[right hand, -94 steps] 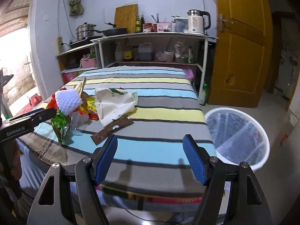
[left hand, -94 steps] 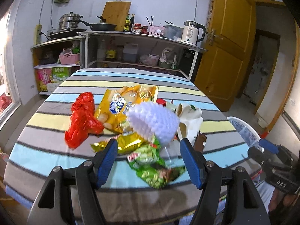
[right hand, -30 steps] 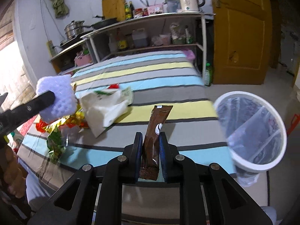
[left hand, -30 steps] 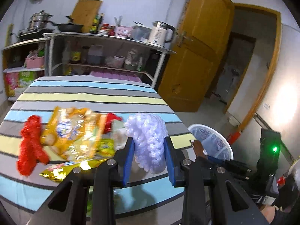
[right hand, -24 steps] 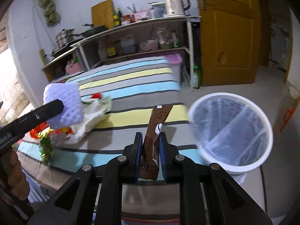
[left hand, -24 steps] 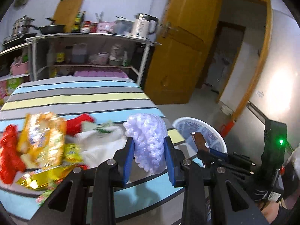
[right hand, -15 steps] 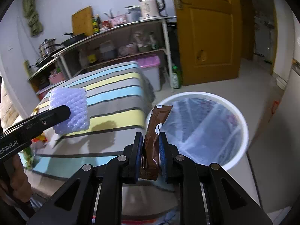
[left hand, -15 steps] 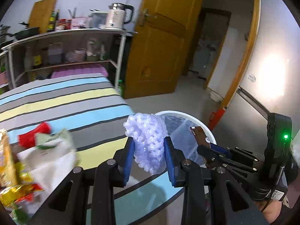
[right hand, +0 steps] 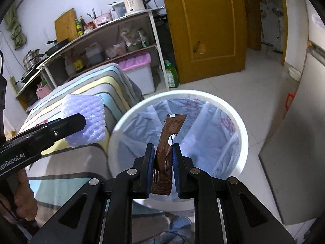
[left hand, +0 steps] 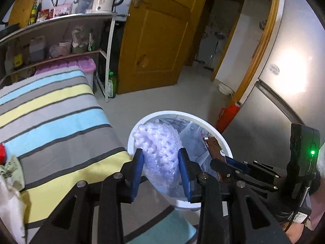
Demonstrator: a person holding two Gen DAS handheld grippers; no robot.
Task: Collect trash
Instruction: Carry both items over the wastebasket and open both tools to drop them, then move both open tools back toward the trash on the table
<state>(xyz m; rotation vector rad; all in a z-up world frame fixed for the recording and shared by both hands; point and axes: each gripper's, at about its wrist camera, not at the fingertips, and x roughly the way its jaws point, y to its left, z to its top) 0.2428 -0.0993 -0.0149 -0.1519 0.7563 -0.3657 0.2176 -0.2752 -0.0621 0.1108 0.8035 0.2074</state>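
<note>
A cramped kitchen, a striped surface (left hand: pixel 61 122), and one lined white bin (right hand: pixel 241 134) below me. My left hand-held gripper (left hand: pixel 161 169), jaws just easing apart, cradles one foam net (left hand: pixel 160 152): featherlight, squashy, taken mid-body. My right hand-held gripper (right hand: pixel 161 168) clenches one brown wrapper (right hand: pixel 170 136), thin, slick, gripped low, over the bin.

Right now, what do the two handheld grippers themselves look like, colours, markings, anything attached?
Both are black, angular two-finger tools with blue pads lining the jaws and silver screw heads along the finger links. The left gripper carries white "GenRobot.AI" lettering on its side, readable in the right wrist view. The right gripper has a black box mounted behind it with a lit green light and a thin cable running down, seen in the left wrist view.
</note>
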